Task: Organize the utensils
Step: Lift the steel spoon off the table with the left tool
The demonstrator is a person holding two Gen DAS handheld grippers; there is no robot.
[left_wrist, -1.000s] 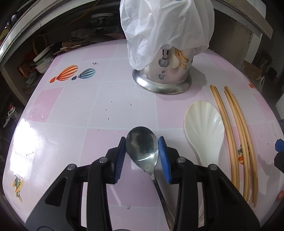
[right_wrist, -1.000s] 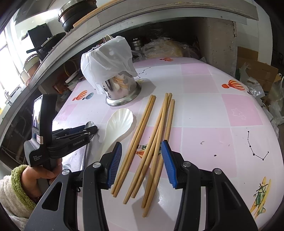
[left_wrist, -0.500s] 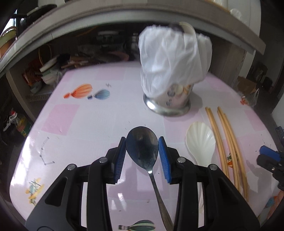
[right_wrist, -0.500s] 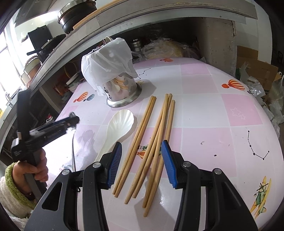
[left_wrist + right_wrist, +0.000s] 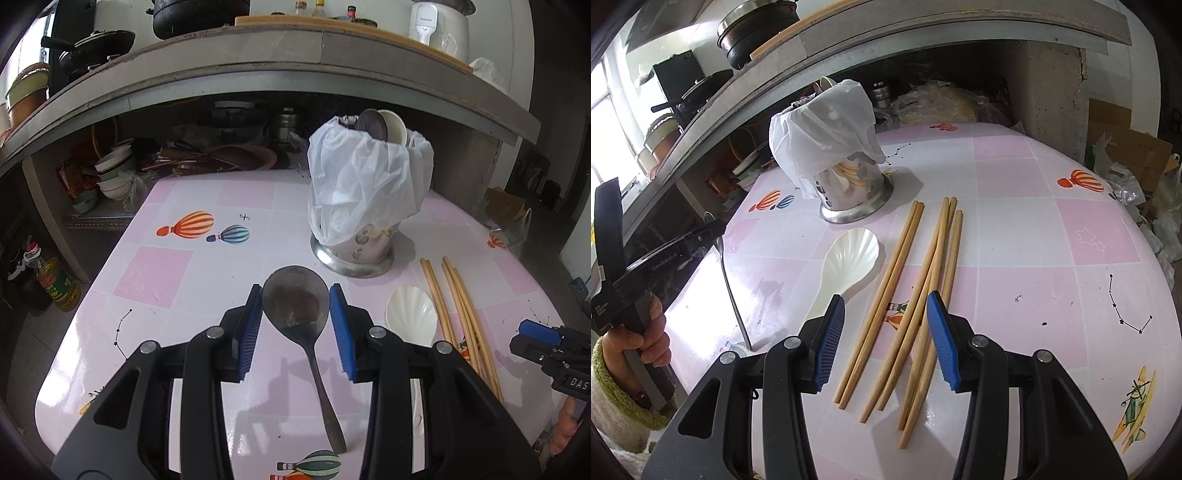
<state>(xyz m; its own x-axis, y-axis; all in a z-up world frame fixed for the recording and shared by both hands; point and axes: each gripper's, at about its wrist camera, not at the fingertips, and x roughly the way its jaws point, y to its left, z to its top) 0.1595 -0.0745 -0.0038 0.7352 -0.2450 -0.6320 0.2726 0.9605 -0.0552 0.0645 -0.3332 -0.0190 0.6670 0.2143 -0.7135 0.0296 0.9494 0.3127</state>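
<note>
Fingers (image 5: 251,328) of left gripper (image 5: 296,325) clamped on bowl of metal spoon (image 5: 295,304), handle hanging down, clear of the table (image 5: 155,273) in the right wrist view. Right gripper (image 5: 886,339) spread wide, holding nothing, low over the chopsticks (image 5: 916,291). White spoon (image 5: 849,258) flat just left of them. Holder (image 5: 849,192), draped in a plastic bag (image 5: 827,144), upright beyond, with utensils already inside.
</note>
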